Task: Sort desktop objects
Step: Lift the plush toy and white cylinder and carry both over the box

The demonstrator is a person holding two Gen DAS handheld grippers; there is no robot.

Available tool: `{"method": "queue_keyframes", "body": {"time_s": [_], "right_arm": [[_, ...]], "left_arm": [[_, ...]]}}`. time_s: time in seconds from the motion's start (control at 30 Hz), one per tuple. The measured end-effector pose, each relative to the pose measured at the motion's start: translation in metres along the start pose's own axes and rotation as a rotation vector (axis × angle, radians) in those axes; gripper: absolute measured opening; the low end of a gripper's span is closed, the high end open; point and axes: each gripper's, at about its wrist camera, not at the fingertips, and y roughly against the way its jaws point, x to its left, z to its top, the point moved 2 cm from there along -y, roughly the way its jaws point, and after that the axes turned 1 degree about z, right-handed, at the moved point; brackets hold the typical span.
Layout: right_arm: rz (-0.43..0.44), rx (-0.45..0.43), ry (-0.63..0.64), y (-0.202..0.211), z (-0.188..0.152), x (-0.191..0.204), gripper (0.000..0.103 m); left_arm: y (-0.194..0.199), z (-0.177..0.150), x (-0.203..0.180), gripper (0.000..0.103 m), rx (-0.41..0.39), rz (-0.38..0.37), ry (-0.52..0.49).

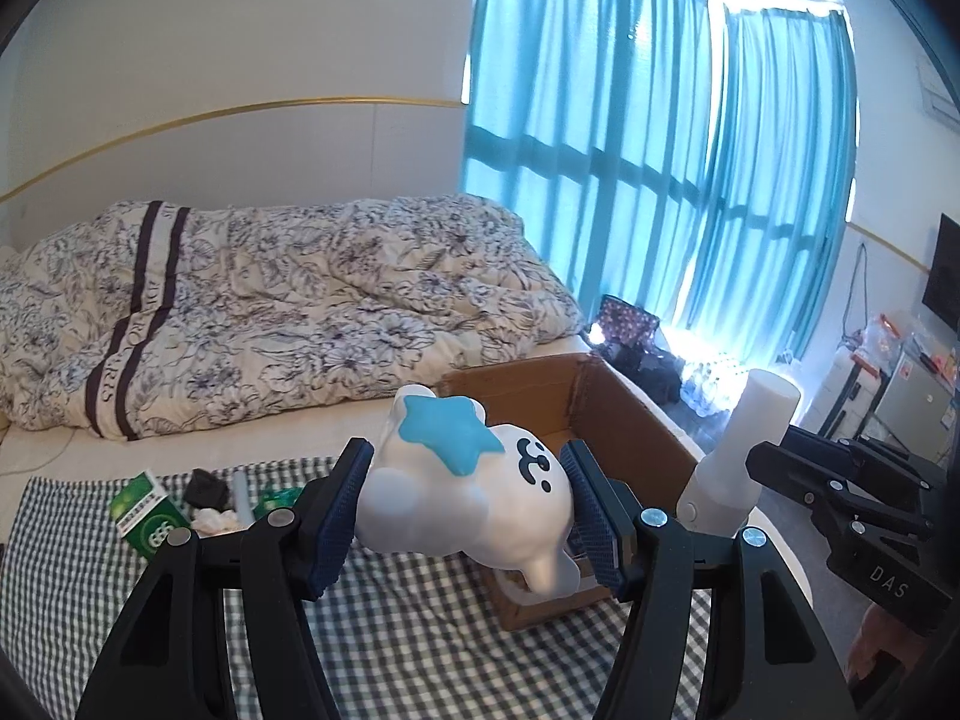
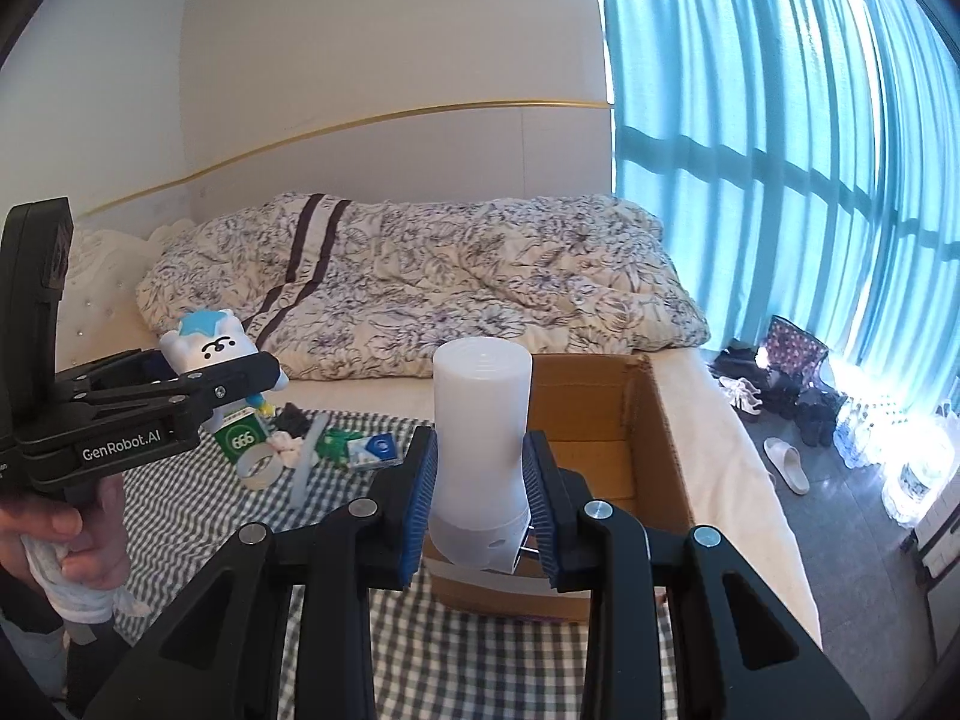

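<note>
Both grippers loaded by the cardboard box [image 2: 654,420]
Left gripper [image 1: 468,504] fingers clamp white bear toy [image 1: 462,486] w/ blue star; right gripper [image 2: 480,504] fingers clamp frosted white bottle [image 2: 480,438], upright

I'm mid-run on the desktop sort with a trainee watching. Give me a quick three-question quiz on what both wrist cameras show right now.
1. True or false: the left gripper holds the white bear figure with the blue star on its head.
2. Multiple choice: the right gripper is shut on A) the green box marked 666, B) the white bottle-shaped dispenser, C) the roll of clear tape.
3. Fill in: the small items not yet picked up lie on the checked ____ to the left of the cardboard box.

Key: 1 true; 2 B; 3 cloth.
</note>
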Motion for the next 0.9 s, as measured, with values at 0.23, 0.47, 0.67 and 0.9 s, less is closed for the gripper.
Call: {"method": "queue_keyframes", "body": {"time_s": [0.23, 0.47, 0.67, 0.9], "right_arm": [[-0.027, 0.021, -0.025, -0.008, -0.004, -0.028, 0.029], [-0.034, 0.031, -0.046, -0.02, -0.006, -0.045, 0.029], [-0.038, 0.063, -0.056, -0.04, -0.01, -0.058, 0.029], [-0.044, 0.101, -0.07, -0.064, -0.017, -0.075, 0.029]], "left_arm": [[-0.023, 0.002, -0.023, 0.065, 0.02, -0.028, -0.023], [-0.049, 0.001, -0.04, 0.065, 0.049, -0.05, -0.046], [-0.078, -0.004, -0.051, 0.065, 0.088, -0.06, -0.058], [-0.112, -0.009, -0.062, 0.065, 0.131, -0.075, -0.074]]}}
